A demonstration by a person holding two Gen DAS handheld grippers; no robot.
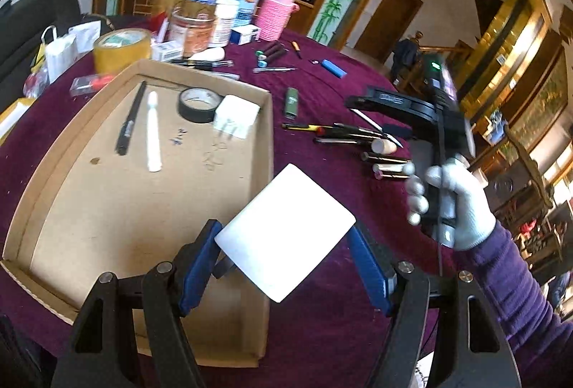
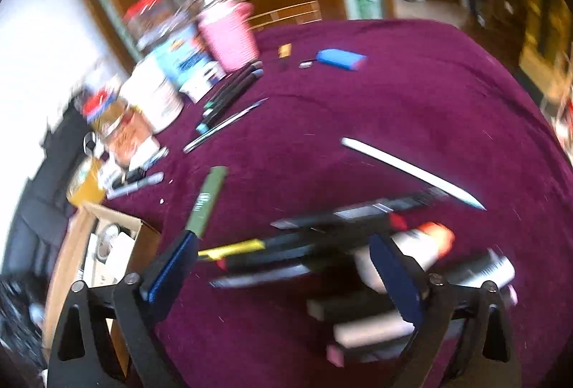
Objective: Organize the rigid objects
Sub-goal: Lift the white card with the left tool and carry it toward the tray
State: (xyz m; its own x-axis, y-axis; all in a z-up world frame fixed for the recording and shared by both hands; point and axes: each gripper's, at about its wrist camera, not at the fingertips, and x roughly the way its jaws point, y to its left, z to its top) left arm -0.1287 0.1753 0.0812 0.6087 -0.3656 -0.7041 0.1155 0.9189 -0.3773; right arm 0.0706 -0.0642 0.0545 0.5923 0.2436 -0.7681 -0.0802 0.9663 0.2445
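My left gripper (image 1: 284,245) is shut on a flat white square block (image 1: 286,227), which hangs tilted over the right wall of a cardboard tray (image 1: 266,151). In the tray lie a black pen (image 1: 130,123), a white marker (image 1: 153,134), a black tape roll (image 1: 198,103) and a white plug (image 1: 236,116). A gloved hand (image 1: 454,205) holds my right gripper (image 1: 361,101) over a heap of pens and tubes (image 1: 352,134). In the blurred right wrist view that gripper (image 2: 284,241) stands open around the heap (image 2: 304,245), its pads apart from it.
On the purple cloth lie a green lighter (image 1: 292,101) (image 2: 207,202), a blue lighter (image 1: 333,67) (image 2: 340,58) and a white stylus (image 2: 408,173). Jars, boxes, a yellow tape roll (image 1: 121,48) and a pink basket (image 1: 277,14) crowd the far edge.
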